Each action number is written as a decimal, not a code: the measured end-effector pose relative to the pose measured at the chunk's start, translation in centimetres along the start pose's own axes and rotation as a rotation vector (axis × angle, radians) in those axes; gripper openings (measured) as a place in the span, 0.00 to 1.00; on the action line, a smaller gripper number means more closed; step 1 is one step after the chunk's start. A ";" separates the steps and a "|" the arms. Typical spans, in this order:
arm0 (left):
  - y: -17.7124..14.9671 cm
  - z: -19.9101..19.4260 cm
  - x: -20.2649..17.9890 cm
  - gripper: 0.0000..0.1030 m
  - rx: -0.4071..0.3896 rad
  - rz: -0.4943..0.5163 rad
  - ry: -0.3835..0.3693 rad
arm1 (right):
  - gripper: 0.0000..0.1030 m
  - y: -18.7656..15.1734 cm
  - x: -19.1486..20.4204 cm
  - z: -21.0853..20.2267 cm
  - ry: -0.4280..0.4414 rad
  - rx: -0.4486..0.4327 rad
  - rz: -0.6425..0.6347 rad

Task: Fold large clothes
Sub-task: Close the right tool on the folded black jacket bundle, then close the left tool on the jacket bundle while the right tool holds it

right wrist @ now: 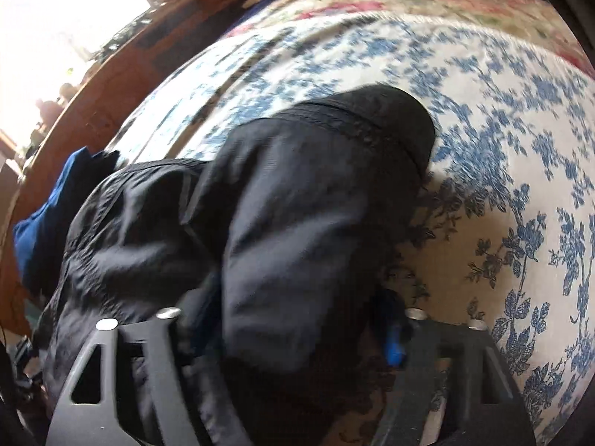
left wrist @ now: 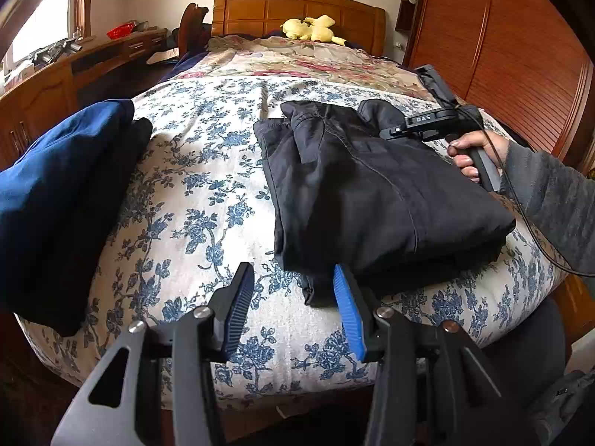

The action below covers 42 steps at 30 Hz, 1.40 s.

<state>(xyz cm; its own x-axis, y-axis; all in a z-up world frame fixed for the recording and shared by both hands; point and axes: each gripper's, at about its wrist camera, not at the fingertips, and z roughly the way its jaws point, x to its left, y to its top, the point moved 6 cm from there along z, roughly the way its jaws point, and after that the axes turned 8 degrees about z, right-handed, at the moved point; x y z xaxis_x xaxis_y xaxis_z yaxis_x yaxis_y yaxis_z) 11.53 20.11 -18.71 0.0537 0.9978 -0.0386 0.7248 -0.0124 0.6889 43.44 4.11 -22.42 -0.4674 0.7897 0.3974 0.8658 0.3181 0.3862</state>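
A black jacket (left wrist: 372,186) lies folded into a thick rectangle on the blue-flowered bedsheet (left wrist: 208,186), right of the middle. My left gripper (left wrist: 293,297) is open at the jacket's near edge. A loose corner of the cloth lies between its fingers, against the blue pad (left wrist: 347,312). A hand holds my right gripper (left wrist: 394,132) over the jacket's far right end by the hood. In the blurred right wrist view the jacket (right wrist: 290,223) bulges between the wide-set fingers of the right gripper (right wrist: 290,334). Its blue pad (right wrist: 394,345) seems to stand just off the cloth.
A stack of folded blue and black clothes (left wrist: 55,193) lies at the bed's left edge. A flowered quilt (left wrist: 297,59) and a yellow plush toy (left wrist: 312,29) lie by the wooden headboard (left wrist: 297,7). A desk (left wrist: 74,74) runs along the left, a wardrobe (left wrist: 520,74) along the right.
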 end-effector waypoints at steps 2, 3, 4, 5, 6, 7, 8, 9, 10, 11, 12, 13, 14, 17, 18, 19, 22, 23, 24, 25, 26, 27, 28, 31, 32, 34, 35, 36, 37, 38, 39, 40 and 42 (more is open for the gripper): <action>-0.2 0.2 -0.1 0.42 0.005 -0.001 0.000 | 0.37 -0.2 0.1 -0.9 0.021 -0.012 -0.012; -0.3 0.3 -0.1 0.42 0.009 -0.001 0.002 | 0.30 -0.3 0.1 -1.4 0.028 -0.022 -0.019; -0.4 0.4 -0.1 0.42 0.012 -0.002 0.001 | 0.28 -0.4 0.0 -2.1 0.028 -0.039 -0.031; -0.4 0.5 -0.2 0.42 0.013 -0.004 0.000 | 0.26 -0.6 0.1 -2.6 0.021 -0.053 -0.043; -0.5 0.7 -0.2 0.42 0.014 -0.007 0.000 | 0.26 -1.0 0.3 -3.5 0.005 -0.074 -0.057; -0.5 0.9 -0.2 0.42 0.015 -0.011 -0.002 | 0.25 -1.2 0.4 -4.0 -0.007 -0.085 -0.066; -0.4 1.1 -0.2 0.42 0.015 -0.014 -0.006 | 0.25 -1.6 0.4 -4.8 -0.018 -0.101 -0.074; -0.4 1.3 -0.2 0.42 0.016 -0.019 -0.010 | 0.25 -2.1 0.2 -5.8 -0.027 -0.113 -0.073; -0.2 1.6 -0.3 0.42 0.015 -0.022 -0.015 | 0.25 -2.8 -0.2 -6.7 -0.039 -0.123 -0.073; -0.1 1.9 -0.3 0.42 0.015 -0.024 -0.018 | 0.25 -3.5 -0.7 -7.5 -0.050 -0.124 -0.067; 0.1 2.1 -0.4 0.42 0.014 -0.026 -0.021 | 0.25 -4.0 -1.1 -7.9 -0.057 -0.121 -0.062; 0.2 2.4 -0.4 0.42 0.013 -0.027 -0.024 | 0.25 -4.9 -1.8 -8.8 -0.066 -0.121 -0.051; 0.5 2.8 -0.4 0.42 0.012 -0.027 -0.027 | 0.25 -5.5 -2.3 -9.3 -0.075 -0.122 -0.043; 1.2 3.8 -0.4 0.42 0.004 -0.032 -0.033 | 0.25 -7.9 -3.9 -11.4 -0.105 -0.136 -0.022; 1.5 4.2 -0.3 0.42 0.004 -0.036 -0.038 | 0.25 -8.5 -4.3 -11.9 -0.113 -0.140 -0.008; 1.7 4.5 -0.4 0.42 0.003 -0.039 -0.043 | 0.25 -8.8 -4.5 -12.1 -0.118 -0.142 0.002; 2.4 5.6 -0.5 0.42 0.006 -0.041 -0.053 | 0.26 -9.9 -5.3 -12.8 -0.135 -0.143 0.025; 2.6 5.9 -0.6 0.42 0.009 -0.041 -0.055 | 0.26 -10.0 -5.4 -12.8 -0.138 -0.142 0.031; 2.9 6.3 -0.7 0.42 0.011 -0.039 -0.058 | 0.27 -10.1 -5.5 -12.7 -0.143 -0.142 0.034; 3.0 6.6 -0.7 0.42 0.013 -0.038 -0.062 | 0.27 -10.1 -5.5 -12.7 -0.146 -0.143 0.035; 3.1 6.8 -0.8 0.42 0.017 -0.039 -0.065 | 0.27 -10.2 -5.6 -12.5 -0.153 -0.143 0.036; 3.2 7.1 -0.9 0.42 0.022 -0.040 -0.067 | 0.28 -10.2 -5.6 -12.4 -0.160 -0.142 0.037; 3.3 7.3 -0.9 0.42 0.026 -0.042 -0.070 | 0.29 -10.2 -5.7 -12.3 -0.167 -0.142 0.039; 3.5 8.0 -1.0 0.42 0.036 -0.047 -0.080 | 0.30 -10.3 -5.8 -12.0 -0.180 -0.144 0.043; 3.6 8.3 -1.1 0.42 0.039 -0.048 -0.083 | 0.31 -10.3 -5.9 -11.9 -0.182 -0.147 0.047; 3.7 8.6 -1.1 0.42 0.043 -0.049 -0.085 | 0.34 -10.4 -6.2 -11.8 -0.177 -0.150 0.058; 3.8 8.8 -1.1 0.42 0.046 -0.048 -0.084 | 0.36 -10.4 -6.3 -11.8 -0.174 -0.150 0.062; 3.8 8.9 -1.2 0.42 0.049 -0.049 -0.084 | 0.36 -10.4 -6.3 -11.7 -0.171 -0.150 0.066; 3.8 9.1 -1.2 0.42 0.052 -0.048 -0.085 | 0.38 -10.4 -6.4 -11.7 -0.172 -0.149 0.071; 3.8 9.3 -1.2 0.42 0.054 -0.047 -0.086 | 0.40 -10.5 -6.5 -11.7 -0.174 -0.150 0.073; 3.8 9.4 -1.3 0.42 0.056 -0.047 -0.086 | 0.41 -10.5 -6.5 -11.6 -0.177 -0.151 0.075; 3.8 9.6 -1.3 0.42 0.059 -0.046 -0.086 | 0.43 -10.5 -6.5 -11.6 -0.180 -0.151 0.076; 3.7 9.7 -1.3 0.42 0.059 -0.047 -0.087 | 0.47 -10.5 -6.6 -11.5 -0.191 -0.153 0.078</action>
<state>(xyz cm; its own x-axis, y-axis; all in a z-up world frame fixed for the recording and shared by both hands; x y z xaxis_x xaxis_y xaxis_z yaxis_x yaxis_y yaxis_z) 20.77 18.14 -23.11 0.0757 0.9880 -0.1344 0.7671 0.0284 0.6409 35.42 -10.43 -19.55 -0.3459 0.8980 0.2720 0.8540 0.1812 0.4877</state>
